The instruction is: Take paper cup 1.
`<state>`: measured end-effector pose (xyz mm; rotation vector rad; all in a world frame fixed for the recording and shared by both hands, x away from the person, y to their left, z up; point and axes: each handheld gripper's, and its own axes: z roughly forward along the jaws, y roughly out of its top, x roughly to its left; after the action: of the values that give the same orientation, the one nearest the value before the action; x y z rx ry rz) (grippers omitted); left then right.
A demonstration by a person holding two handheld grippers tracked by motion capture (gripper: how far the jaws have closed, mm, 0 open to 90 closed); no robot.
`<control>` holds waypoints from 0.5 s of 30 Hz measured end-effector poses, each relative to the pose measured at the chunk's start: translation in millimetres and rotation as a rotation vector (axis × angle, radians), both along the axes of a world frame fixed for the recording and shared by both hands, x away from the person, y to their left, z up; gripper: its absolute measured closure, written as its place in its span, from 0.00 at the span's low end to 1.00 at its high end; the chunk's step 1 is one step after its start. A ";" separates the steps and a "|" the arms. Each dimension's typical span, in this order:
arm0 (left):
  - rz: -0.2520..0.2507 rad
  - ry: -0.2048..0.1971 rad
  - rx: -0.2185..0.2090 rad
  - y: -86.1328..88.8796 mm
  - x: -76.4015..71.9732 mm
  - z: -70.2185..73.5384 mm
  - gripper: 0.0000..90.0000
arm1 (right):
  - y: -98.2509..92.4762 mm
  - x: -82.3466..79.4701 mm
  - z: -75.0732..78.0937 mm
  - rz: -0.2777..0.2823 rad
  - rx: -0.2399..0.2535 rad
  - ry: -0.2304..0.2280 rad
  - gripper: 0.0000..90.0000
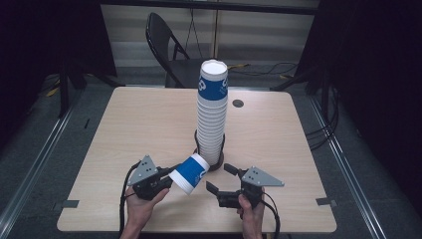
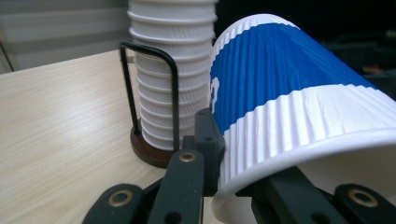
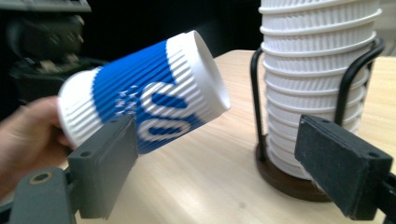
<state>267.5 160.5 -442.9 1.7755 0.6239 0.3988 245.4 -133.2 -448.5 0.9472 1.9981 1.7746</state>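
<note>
Cup [image 1: 190, 173], light ribbed paper that crushes easily, sits clenched at its rim between the left gripper [image 1: 166, 180] jaws, while the right gripper [image 1: 222, 179] jaws stand released beside it.

We see ribbed, matt paper on the blue-and-white cup [image 2: 289, 88] and the white cup stack [image 1: 212, 124]; thin black metal wire and a dark wooden-looking base form the holder [image 3: 299, 179]; the tabletop [image 1: 139, 124] is smooth pale wood-grain laminate; each tool's jaws look matt black plastic.

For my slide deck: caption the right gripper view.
Open right gripper faces a blue-and-white paper cup held tilted beside the stacked cups in their holder.
</note>
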 end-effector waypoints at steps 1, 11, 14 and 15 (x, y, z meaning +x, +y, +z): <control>-0.002 0.003 0.016 -0.4 0.2 1.2 0.94 | 1.2 -0.6 -1.7 -0.009 -0.018 -0.016 0.14; 0.003 0.098 0.103 -1.7 6.4 18.5 0.94 | 10.4 -4.5 -13.3 -0.031 -0.167 -0.140 0.15; -0.006 0.152 0.122 -2.4 11.6 21.7 0.94 | 12.3 -6.3 -15.3 -0.039 -0.221 -0.172 0.15; -0.007 0.153 0.143 -3.0 12.9 22.2 0.94 | 13.1 -6.9 -15.9 -0.040 -0.242 -0.184 0.15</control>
<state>280.4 157.5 -420.7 1.9571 0.7108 0.3110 238.6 -120.1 -464.4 0.7162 2.0038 1.4973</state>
